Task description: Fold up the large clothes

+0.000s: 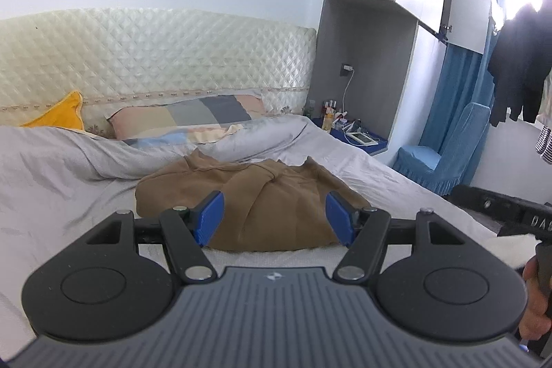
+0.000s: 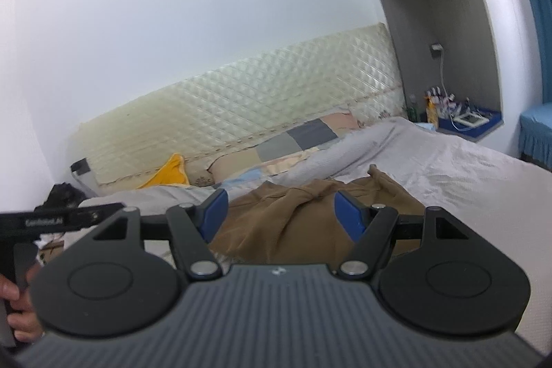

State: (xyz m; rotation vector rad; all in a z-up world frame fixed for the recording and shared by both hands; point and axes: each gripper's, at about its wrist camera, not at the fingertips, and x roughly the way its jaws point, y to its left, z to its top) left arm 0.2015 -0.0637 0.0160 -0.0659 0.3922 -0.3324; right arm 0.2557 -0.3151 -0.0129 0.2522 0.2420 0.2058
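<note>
Facing brown garment [image 1: 248,195], both grippers empty, agape.

Left gripper [image 1: 275,219]: jaws parted wide, blue pads [image 1: 209,217] bare, nothing clamped, aimed slightly downward. Right gripper [image 2: 282,215]: same state, jaws wide, empty, rolled off level. Hand [image 1: 534,306] gripping right handle; hand [image 2: 17,309] gripping left handle.
</note>
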